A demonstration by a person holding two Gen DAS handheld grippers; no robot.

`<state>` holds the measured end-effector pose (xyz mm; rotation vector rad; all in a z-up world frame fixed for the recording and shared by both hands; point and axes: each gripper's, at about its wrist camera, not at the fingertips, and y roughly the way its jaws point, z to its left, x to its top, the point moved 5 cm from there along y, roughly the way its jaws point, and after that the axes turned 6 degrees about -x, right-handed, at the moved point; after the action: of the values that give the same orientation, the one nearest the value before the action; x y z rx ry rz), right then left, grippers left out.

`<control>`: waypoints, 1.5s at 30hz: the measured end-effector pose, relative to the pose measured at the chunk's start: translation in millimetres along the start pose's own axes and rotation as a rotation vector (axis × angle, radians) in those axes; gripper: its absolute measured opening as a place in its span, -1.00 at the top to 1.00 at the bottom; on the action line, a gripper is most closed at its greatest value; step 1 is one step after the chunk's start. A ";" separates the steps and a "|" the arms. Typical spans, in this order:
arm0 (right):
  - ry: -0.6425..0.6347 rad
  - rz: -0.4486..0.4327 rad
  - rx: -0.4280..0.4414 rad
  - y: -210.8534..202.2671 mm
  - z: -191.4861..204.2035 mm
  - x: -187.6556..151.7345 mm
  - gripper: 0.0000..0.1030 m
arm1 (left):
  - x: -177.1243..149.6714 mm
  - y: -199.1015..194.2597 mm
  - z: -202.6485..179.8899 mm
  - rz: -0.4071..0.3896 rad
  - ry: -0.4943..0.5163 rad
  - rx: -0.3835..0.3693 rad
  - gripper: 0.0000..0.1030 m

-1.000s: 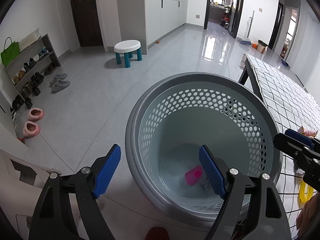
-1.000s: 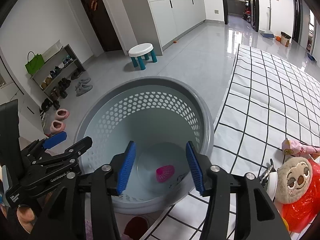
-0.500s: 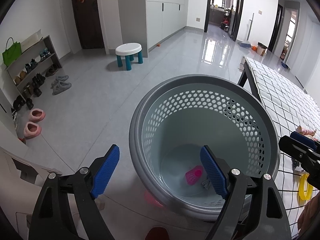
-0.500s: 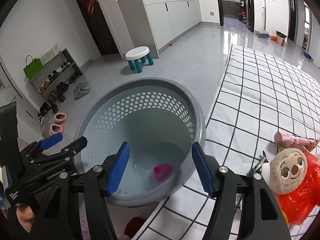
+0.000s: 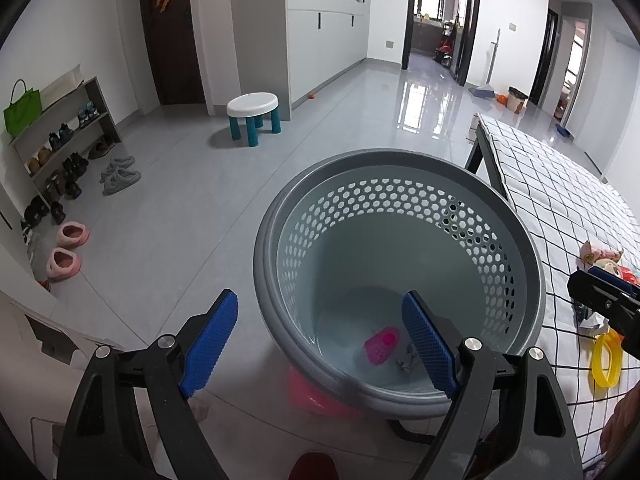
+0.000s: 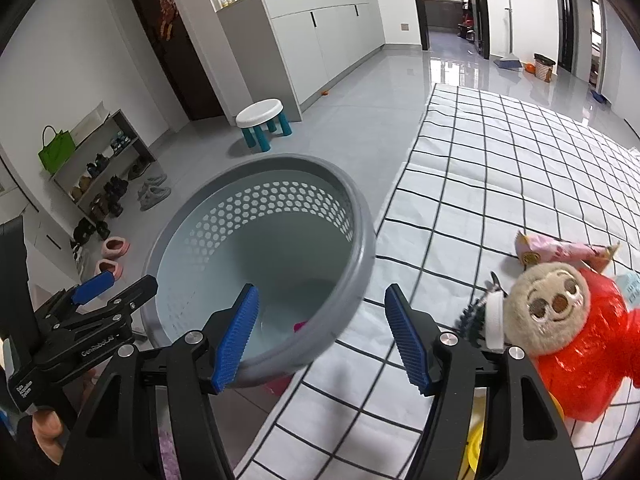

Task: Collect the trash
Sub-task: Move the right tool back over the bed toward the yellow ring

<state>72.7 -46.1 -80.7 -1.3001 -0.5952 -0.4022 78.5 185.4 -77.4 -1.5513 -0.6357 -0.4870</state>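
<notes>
We saw a pink scrap of trash lying on the bottom of the grey basket, with a small grey piece just beside it. The basket stood on the floor against the edge of the checked bench. Our left gripper hung over the near rim, jaws wide and empty. Our right gripper had just been opening, nothing between its jaws, and a stuffed toy lay on a red bag nearby.

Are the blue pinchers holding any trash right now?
No. The left gripper and the right gripper are both open with nothing held; the right gripper's jaws have just been opening.
</notes>
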 end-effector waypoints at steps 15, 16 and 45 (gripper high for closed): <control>0.037 -0.009 -0.040 -21.5 -21.5 -27.1 -0.27 | -13.6 -16.9 -12.9 -0.018 0.029 -0.025 -0.60; 0.040 -0.010 -0.042 -23.1 -23.6 -28.9 -0.27 | -14.6 -18.0 -14.0 -0.020 0.032 -0.027 -0.60; 0.126 -0.034 -0.132 -63.5 -74.5 -70.0 -0.38 | -29.9 -33.6 -56.6 -0.040 0.118 -0.097 -0.60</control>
<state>-6.2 -136.8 -86.1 -1.3810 -0.4913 -0.5554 37.8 126.6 -66.8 -1.5908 -0.5601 -0.6425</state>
